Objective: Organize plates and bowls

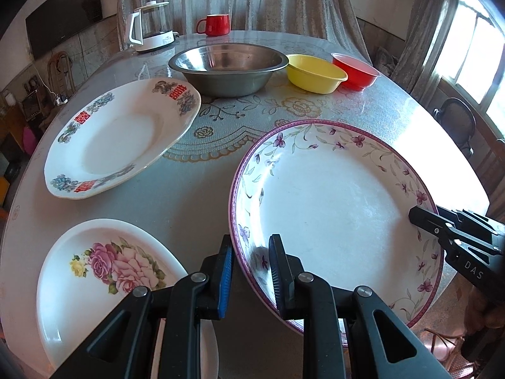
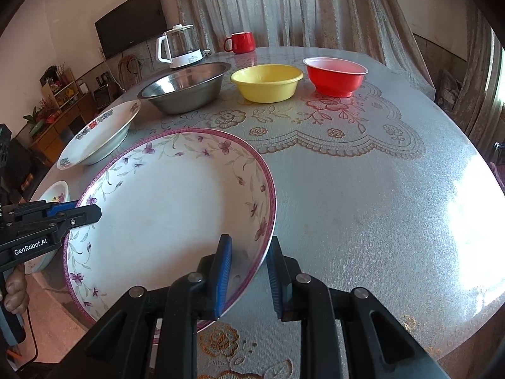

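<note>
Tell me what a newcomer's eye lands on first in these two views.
The big purple-rimmed floral plate dominates: it is gripped at opposite sides of its rim by the left hand-held gripper and the right hand-held gripper. Behind it, across the table, runs a row of three bowls: a steel bowl, a yellow bowl and a red bowl. To the left lie a plate with red characters and a rose-printed plate.

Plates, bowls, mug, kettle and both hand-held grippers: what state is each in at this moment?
Purple-rimmed plate: empty, gripped on opposite rim edges.
Left hand-held gripper: shut on its rim.
Right hand-held gripper: shut on its rim.
Rose plate: empty.
Red-lettered plate: empty.
Steel bowl, yellow bowl, red bowl: upright, unstacked.
Red mug, kettle: upright.
</note>
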A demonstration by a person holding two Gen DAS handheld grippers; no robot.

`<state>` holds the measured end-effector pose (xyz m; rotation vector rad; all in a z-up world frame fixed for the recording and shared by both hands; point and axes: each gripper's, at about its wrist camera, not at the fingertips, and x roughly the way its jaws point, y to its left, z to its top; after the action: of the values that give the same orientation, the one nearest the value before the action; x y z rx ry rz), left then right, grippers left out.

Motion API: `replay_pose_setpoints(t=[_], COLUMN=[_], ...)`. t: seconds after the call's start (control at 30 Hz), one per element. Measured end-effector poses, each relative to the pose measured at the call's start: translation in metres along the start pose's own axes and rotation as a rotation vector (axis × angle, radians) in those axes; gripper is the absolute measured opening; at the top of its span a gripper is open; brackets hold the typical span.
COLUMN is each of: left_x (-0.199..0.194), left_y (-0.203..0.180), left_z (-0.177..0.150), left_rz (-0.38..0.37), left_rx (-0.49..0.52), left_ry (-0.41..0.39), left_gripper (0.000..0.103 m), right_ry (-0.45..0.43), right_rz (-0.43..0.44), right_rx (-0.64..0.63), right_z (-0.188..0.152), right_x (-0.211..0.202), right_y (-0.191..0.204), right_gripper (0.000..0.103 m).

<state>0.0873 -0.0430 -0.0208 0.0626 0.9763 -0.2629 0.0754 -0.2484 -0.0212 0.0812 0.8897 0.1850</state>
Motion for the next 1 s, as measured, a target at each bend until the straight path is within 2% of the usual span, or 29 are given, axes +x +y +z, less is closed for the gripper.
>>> replay_pose_setpoints(t=[0.23,0.3,0.67,0.83,1.0], left_x=[0.002,0.000,-0.016,-0.030,-0.039], left_y=[-0.001,0.003,0.022,0.035,0.047], left_z=[0.001,0.001,0.003,0.006,0.007], left_rz=[-0.001,-0.022,-0.039,-0.031,-0.023], left_rx=[-0.014,-0.039,-0.089,-0.120,-0.145], left_ry=[-0.005,-0.007,-0.066,-0.108,-0.141], left_gripper=[0.022,0.022,0.024,0.025,0.025], right_ry=[-0.009,-0.008,0.000,-0.035,-0.082], right_rz=[-0.028,-0.033,-0.062,-0.093,-0.135], right_rx=[-0.002,0.003,-0.017,-0.030,-0.045], right_z=[-0.004,-0.003,-0.001,0.007,0.017], right_x=[-0.003,-0.003,-0.003,-0.009,-0.013], right_y=[0.005,0.005,0.009,0.011,0.018], right_gripper=[0.022,0.022,0.026,0.027,0.032])
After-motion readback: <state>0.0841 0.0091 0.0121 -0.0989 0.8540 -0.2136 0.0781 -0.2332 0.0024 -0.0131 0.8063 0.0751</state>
